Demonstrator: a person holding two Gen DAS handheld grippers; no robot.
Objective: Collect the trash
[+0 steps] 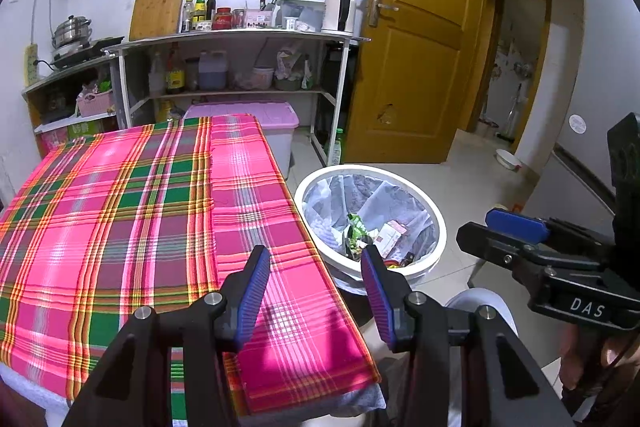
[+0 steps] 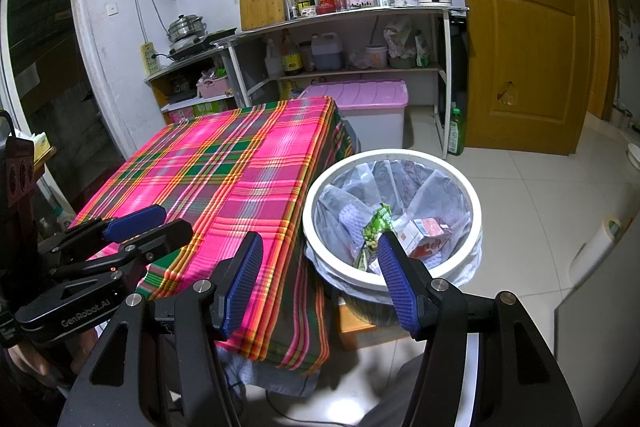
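Left gripper (image 1: 316,267) and right gripper (image 2: 318,255): jaws apart, empty. White round plastic-lined trash bin (image 2: 472,199) holds wrappers beside pink plaid-clothed table (image 1: 120,207).

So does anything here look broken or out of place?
One thing: the yellow wooden door has a chipped hole in its lower panel, with pale material showing through. Otherwise it looks tidy: the plaid tablecloth lies flat, and the trash sits inside the lined white bin, none on the floor around it.
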